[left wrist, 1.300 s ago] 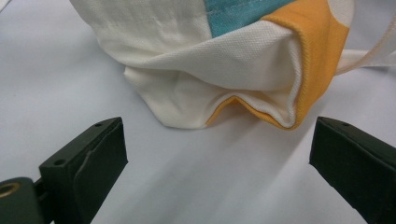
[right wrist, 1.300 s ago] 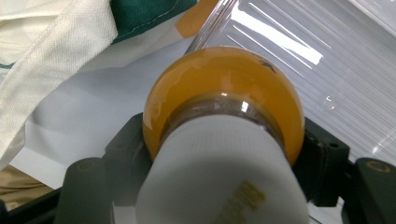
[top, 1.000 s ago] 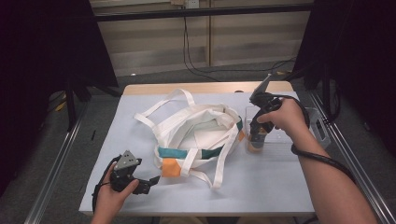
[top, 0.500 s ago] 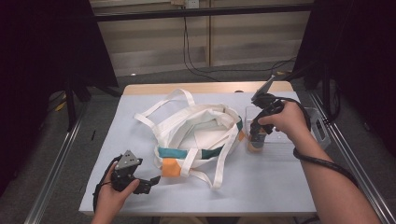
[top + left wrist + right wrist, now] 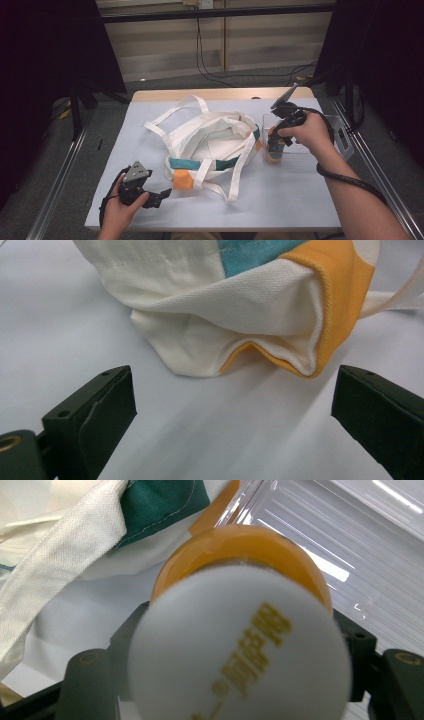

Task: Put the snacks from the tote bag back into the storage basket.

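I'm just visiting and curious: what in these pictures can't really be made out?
- Bottle, right gripper view: cap print blurred and cut off by the bottom edge; the cap hides its body.
- Bag, high view: folds hide its inside.
- Clear tray, high view: the right gripper and hand cover part.
- Left gripper, its own view: jaws cut off by the frame.

Even overhead light on the pale blue-grey bench [image 5: 280, 195], dark surroundings, soft shadows under the white canvas bag with teal and orange patches [image 5: 215, 142]. Glare streaks on the clear plastic tray [image 5: 350, 545]. Orange bottle's white round cap [image 5: 240, 650] blurred, too close for focus.
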The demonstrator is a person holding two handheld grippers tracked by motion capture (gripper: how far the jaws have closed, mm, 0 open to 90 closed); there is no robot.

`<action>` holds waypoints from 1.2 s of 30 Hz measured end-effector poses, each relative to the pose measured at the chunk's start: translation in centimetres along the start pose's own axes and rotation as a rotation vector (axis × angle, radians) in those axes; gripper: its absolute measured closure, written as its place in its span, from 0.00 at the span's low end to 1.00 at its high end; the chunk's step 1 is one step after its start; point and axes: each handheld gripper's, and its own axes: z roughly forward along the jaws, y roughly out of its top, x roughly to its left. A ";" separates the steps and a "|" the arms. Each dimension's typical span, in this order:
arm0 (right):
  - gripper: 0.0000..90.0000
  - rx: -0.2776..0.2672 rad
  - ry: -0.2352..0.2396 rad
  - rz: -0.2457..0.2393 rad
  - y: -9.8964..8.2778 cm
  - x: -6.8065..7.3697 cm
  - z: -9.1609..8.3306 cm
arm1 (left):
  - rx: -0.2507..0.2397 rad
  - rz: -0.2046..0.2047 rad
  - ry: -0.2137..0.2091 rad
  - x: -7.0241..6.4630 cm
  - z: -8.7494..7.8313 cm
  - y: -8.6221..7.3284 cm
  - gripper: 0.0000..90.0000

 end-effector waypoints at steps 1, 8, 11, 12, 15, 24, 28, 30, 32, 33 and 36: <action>0.33 -0.006 0.003 0.002 -0.1 -0.1 0.1 | 0.000 -0.001 0.000 0.0 0.0 0.0 0.04; 0.29 -0.026 0.005 -0.007 -0.6 -0.1 0.5 | 0.006 -0.001 0.005 0.0 0.0 0.0 0.04; 0.28 -0.040 -0.001 -0.013 -0.8 -0.3 0.7 | 0.006 -0.007 -0.001 0.0 0.0 0.0 0.04; 0.28 -0.042 -0.001 -0.017 -0.8 -0.3 0.8 | 0.007 -0.007 0.000 0.0 0.0 0.0 0.04; 0.22 -0.036 -0.002 0.007 -1.2 -0.5 0.9 | 0.011 -0.010 0.001 0.0 -0.1 -0.1 0.04; 0.18 -0.069 0.025 -0.007 -2.3 -0.9 1.0 | 0.004 -0.018 0.008 0.0 -0.3 -0.4 0.04; 0.17 -0.086 0.029 -0.011 -2.9 -1.1 0.9 | 0.014 -0.001 0.009 0.1 -0.3 -0.3 0.04; 0.16 -0.097 0.037 -0.007 -3.3 -1.2 0.9 | 0.015 -0.005 0.010 0.0 -0.2 -0.3 0.04; 0.16 -0.110 0.046 -0.012 -3.6 -1.3 0.8 | 0.010 -0.012 0.010 -0.1 -0.2 -0.3 0.04; 0.16 -0.109 0.051 -0.014 -3.8 -1.3 0.8 | 0.008 -0.011 0.011 -0.1 -0.2 -0.3 0.04; 0.16 -0.121 0.058 -0.014 -4.4 -1.5 0.8 | 0.011 -0.015 0.015 -0.1 -0.2 -0.4 0.04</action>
